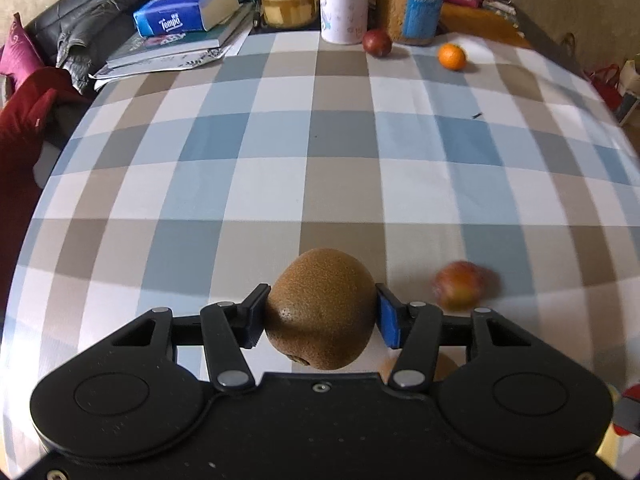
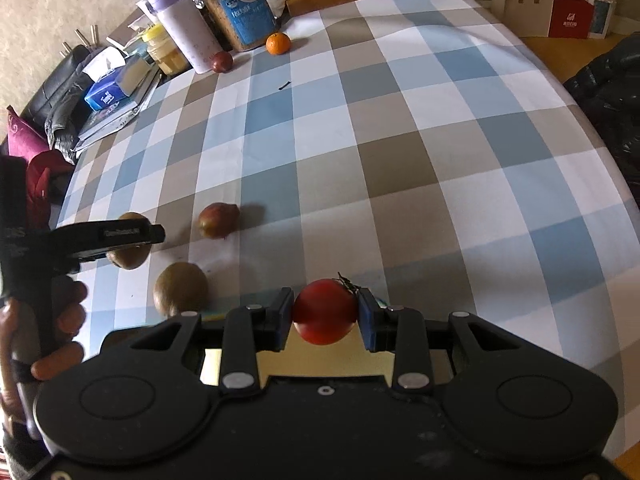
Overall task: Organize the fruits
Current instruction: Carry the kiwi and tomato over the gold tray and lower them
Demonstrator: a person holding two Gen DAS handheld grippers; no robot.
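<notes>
My left gripper (image 1: 320, 312) is shut on a brown kiwi (image 1: 320, 308), held above the checked tablecloth (image 1: 280, 160). It also shows at the left of the right wrist view (image 2: 132, 246), with the kiwi (image 2: 130, 258) between its fingers. My right gripper (image 2: 325, 312) is shut on a red tomato (image 2: 325, 310) with a green stem. A second kiwi (image 2: 180, 288) and a reddish-green fruit (image 2: 218, 220) lie on the cloth near both grippers; that fruit is blurred in the left wrist view (image 1: 460, 284). An orange mandarin (image 1: 452, 56) and a dark red fruit (image 1: 377, 42) lie at the far edge.
Jars and a white tumbler (image 1: 344, 0), a blue tissue pack (image 1: 172, 20) on books and a black jacket (image 1: 88, 12) crowd the table's far side. Red cloth (image 1: 24, 120) hangs at the left edge. Paper bags (image 2: 560, 12) stand beyond the right side.
</notes>
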